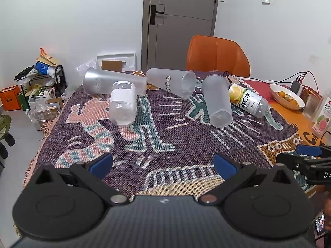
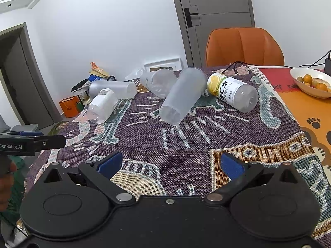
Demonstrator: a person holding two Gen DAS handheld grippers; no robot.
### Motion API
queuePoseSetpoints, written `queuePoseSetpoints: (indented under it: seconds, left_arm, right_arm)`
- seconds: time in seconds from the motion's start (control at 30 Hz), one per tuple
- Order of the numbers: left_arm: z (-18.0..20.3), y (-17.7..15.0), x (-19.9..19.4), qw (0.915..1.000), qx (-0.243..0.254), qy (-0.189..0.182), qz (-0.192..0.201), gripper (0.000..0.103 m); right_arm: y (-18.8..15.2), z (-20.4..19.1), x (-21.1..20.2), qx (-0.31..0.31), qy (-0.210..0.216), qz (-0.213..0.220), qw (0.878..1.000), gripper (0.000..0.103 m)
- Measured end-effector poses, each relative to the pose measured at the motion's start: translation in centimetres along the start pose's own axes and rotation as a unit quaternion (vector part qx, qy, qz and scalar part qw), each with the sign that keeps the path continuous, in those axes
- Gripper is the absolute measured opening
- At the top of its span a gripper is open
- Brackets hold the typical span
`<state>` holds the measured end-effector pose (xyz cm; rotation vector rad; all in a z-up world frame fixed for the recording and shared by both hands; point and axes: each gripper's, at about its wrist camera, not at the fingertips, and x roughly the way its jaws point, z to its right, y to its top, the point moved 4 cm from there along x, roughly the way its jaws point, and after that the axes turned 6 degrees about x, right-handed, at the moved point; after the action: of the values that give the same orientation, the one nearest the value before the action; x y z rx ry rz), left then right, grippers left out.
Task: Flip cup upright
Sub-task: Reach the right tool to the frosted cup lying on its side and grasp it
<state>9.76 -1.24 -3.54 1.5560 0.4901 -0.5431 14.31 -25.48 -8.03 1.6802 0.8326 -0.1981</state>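
Left claw: jaws spread wide, blue pads apart, nothing between them. It hovers over the near part of the table, above the purple woven cloth with cartoon figures.

Right claw: likewise spread wide and empty, over the near right part of the same cloth. Its tip also shows at the right edge of the left wrist view.

Items lying on their sides on the cloth, all well apart from both claws:
- A frosted translucent plastic cup, near the middle of the table, one end turned toward the cameras; whether that end is the mouth or the base cannot be told. In the right wrist view it lies ahead of the right claw.
- A second frosted cup with small printed marks, behind and left of the first, open mouth facing right.
- A third, greyer frosted cup at the far left.
- A clear bottle with a white label, resting against the front of the third cup.
- A clear bottle with a yellow lemon label, just beside the first cup on its right; contact cannot be confirmed.

Also noted: a white bowl of orange fruit at the right side of the table, and an orange chair behind the table.
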Motion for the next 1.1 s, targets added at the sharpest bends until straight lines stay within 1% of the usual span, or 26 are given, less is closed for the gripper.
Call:
queuePoseSetpoints:
  seconds: [0.17,0.33,0.47,0.67,0.8,0.9,1.1]
  left_arm:
    - [-0.9,0.3,0.7,1.0,-0.01,-0.001,0.001,0.103]
    - [-2.6,1.1,1.6,0.9995,-0.024,0.017,0.004,0.103]
    - [-4.3,1.8,2.6,0.9987,-0.04,0.033,0.005,0.103]
    - [-6.1,2.8,4.1,0.997,-0.056,0.053,0.006,0.103]
    - [-7.6,3.7,5.2,0.9942,-0.083,0.068,0.009,0.103]
    - [-8.5,4.3,6.2,0.9923,-0.101,0.072,0.005,0.103]
    - [-9.4,5.5,7.8,0.99,-0.118,0.077,0.0,0.103]
  right_arm:
    - [0.7,-0.3,0.6,-0.017,-0.004,-0.001,1.0,0.103]
    - [2.7,-0.6,1.9,-0.051,-0.015,-0.005,0.999,0.103]
    - [4.6,-1.1,3.3,-0.079,-0.015,-0.011,0.997,0.103]
    - [7.4,-2.4,6.1,-0.129,-0.008,-0.024,0.991,0.103]
    - [9.0,-3.3,8.2,-0.152,-0.001,-0.033,0.988,0.103]
    - [10.0,-4.1,9.5,-0.171,0.003,-0.037,0.984,0.103]
    - [12.5,-4.9,12.4,-0.205,0.001,-0.051,0.978,0.103]
